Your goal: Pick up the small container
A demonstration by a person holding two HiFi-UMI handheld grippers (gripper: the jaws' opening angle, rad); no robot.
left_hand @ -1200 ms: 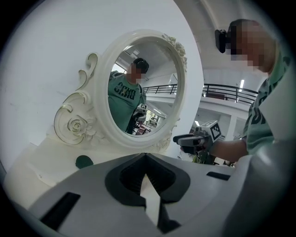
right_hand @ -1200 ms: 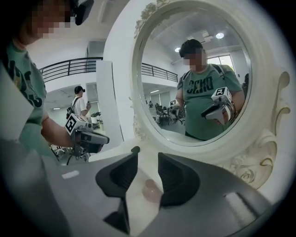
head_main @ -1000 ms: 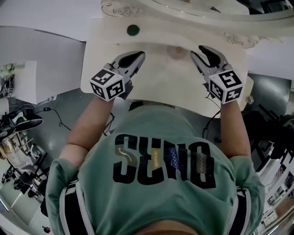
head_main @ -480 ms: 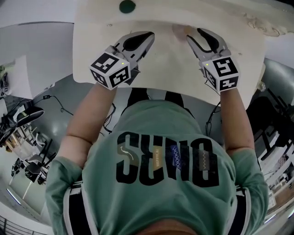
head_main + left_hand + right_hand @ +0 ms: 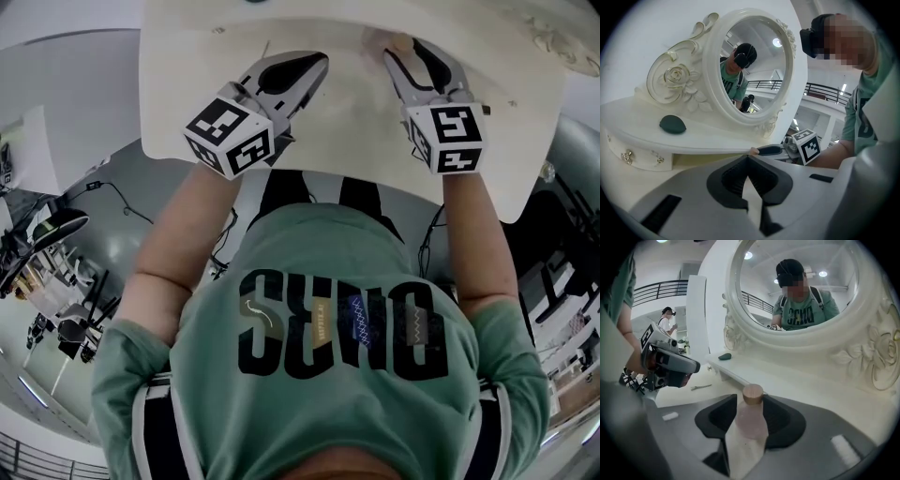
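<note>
The small container is a pale pink bottle (image 5: 751, 425) with a round wooden cap, standing upright on the cream vanity table (image 5: 347, 127). In the head view only a pinkish bit of it (image 5: 392, 41) shows at the tips of my right gripper (image 5: 414, 49). In the right gripper view my right gripper (image 5: 750, 404) has its jaws opening, with the bottle between the dark pads and no visible squeeze on it. My left gripper (image 5: 315, 62) hovers over the table to the left, its tips (image 5: 748, 157) together and nothing between them.
An ornate white oval mirror (image 5: 806, 287) on a raised shelf stands just behind the bottle. A dark green teardrop-shaped object (image 5: 672, 124) lies on that shelf to the left. A thin hairpin (image 5: 701, 387) lies on the table between the grippers. Small drawer knobs (image 5: 628, 157) show under the shelf.
Both grippers have moved forward over the table towards the mirror. The right gripper has come around the bottle, which stood in front of its tips before.
</note>
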